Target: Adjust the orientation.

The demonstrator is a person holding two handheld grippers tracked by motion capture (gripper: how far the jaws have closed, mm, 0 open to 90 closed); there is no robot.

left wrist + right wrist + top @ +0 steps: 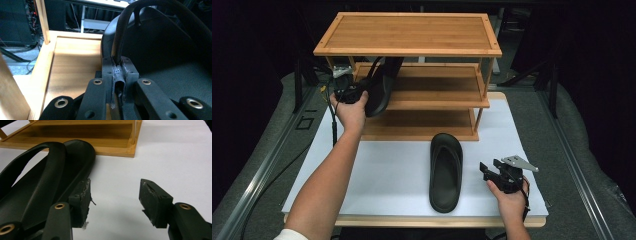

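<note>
A black sandal [381, 86] hangs tilted at the left end of the wooden rack's middle shelf [437, 95]. My left gripper [361, 94] is shut on it. In the left gripper view the jaws [119, 77] pinch the sandal's strap [120, 42], with its footbed [165, 52] to the right above the shelf board [72, 62]. A second black sandal [445, 172] lies flat on the white table, toe toward the rack. My right gripper [486, 169] stands open just to its right. In the right gripper view the open gripper [117, 197] holds nothing, and the sandal [50, 177] lies beside its left fingertip [83, 196].
The three-tier bamboo rack [408, 32] stands at the back of the white tabletop [382, 175], its bottom shelf [100, 135] just beyond the lying sandal. A cable trails from the left gripper off the table's left side. Dark floor and rails surround the table.
</note>
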